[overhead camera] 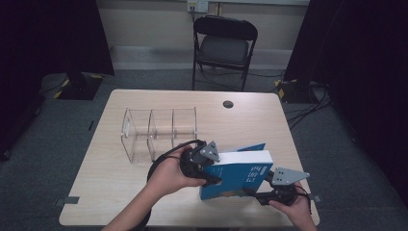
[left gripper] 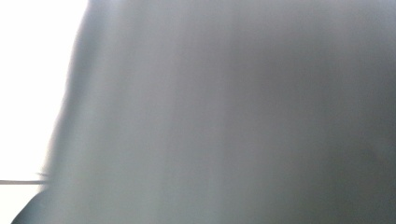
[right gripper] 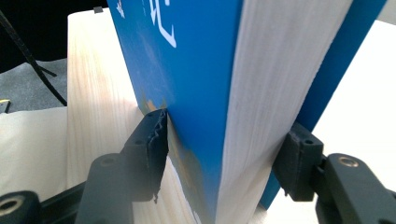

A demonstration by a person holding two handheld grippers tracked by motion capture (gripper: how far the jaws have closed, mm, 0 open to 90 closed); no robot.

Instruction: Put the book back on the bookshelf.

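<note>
Book (overhead camera: 238, 178), blue cover, thick white page block, held clear of the bench (overhead camera: 110, 192) near its front right corner, tilted between both tongs. Right tongs (right gripper: 224, 154): jaws straddle the book's thickness, one ridged pad against the front cover, the other against the back cover, pinching it at one edge; in the high view they sit at its lower right (overhead camera: 262, 188). Left tongs (overhead camera: 208, 179): at the book's left edge, apparently gripping it, though their own camera gives only a grey blur, so whether they are spread or pressed I cannot tell. Two-sided hold probably steadies a heavy volume. Organiser (overhead camera: 159, 132), clear acrylic, upright dividers, stands empty just behind; likely destination, slots suited to upright books. Chair (overhead camera: 223, 45), folding, beyond the bench.
</note>
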